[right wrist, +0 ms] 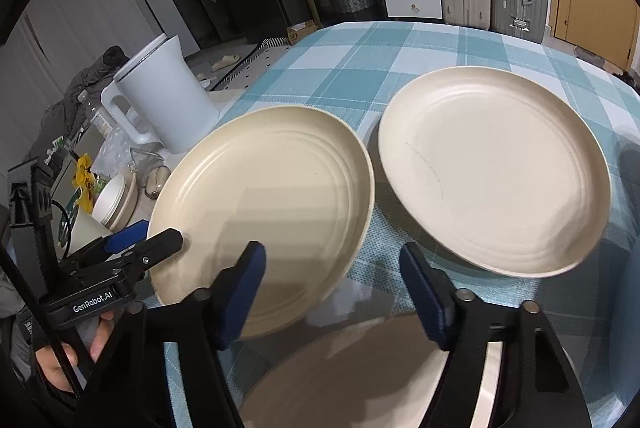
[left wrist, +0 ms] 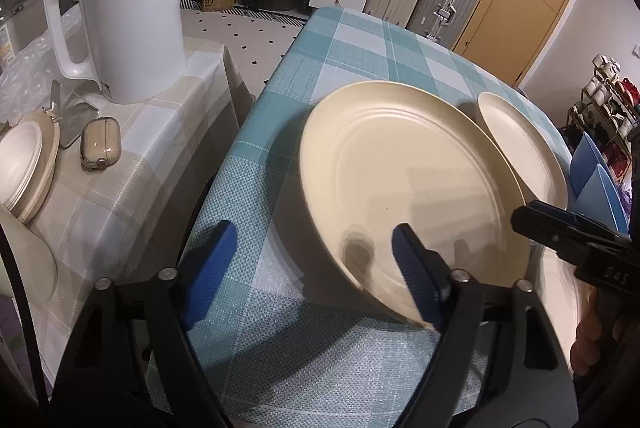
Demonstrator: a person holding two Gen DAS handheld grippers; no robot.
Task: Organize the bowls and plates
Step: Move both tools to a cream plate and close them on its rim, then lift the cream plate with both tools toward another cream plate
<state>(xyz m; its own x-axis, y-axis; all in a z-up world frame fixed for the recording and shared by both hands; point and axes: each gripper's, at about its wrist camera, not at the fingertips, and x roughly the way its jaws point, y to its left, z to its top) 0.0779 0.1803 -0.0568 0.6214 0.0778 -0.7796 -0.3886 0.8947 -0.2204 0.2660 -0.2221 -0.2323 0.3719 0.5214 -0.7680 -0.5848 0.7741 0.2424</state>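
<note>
Left wrist view: cream plate (left wrist: 408, 184) sits tilted on the checked table (left wrist: 280, 116), rim between the spread pads of the left tool (left wrist: 316, 276), not pinched. Right tool (right wrist: 332, 296), also spread, straddles its near rim; second plate (right wrist: 496, 172) just beside; kettle (left wrist: 128, 24) well apart.

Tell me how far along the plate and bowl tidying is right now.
Looks done: a stack of cream dishes sits on the side table. In hand: nothing is gripped. The left tongs stand open astride the left plate rim, and the right tongs are open over a third plate. Left: those two and the right plate lie unstacked.
</note>
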